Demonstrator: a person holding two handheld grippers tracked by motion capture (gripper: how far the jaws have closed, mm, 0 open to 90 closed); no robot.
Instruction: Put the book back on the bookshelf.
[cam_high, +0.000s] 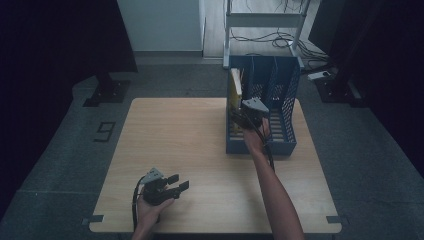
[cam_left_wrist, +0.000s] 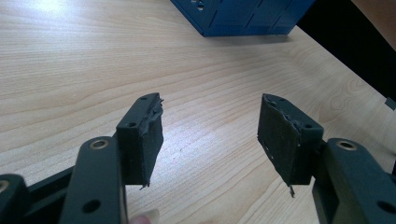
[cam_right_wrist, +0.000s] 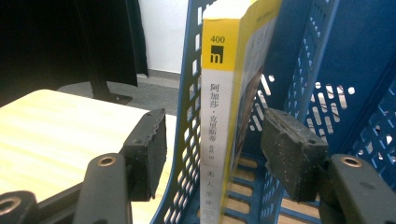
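A blue slotted file rack stands on the right half of the wooden table. A yellow and white book stands upright in the rack's left slot, spine toward me. My right gripper is open, its jaws set to either side of the book's spine and the rack's left wall without touching; in the high view it sits at the rack's front. My left gripper rests open near the table's front left, with nothing between its pads.
The rack's other slots hold nothing I can see. A metal stand with cables and a dark curtain stand beyond the table. Bare wood spreads across the table's left and middle.
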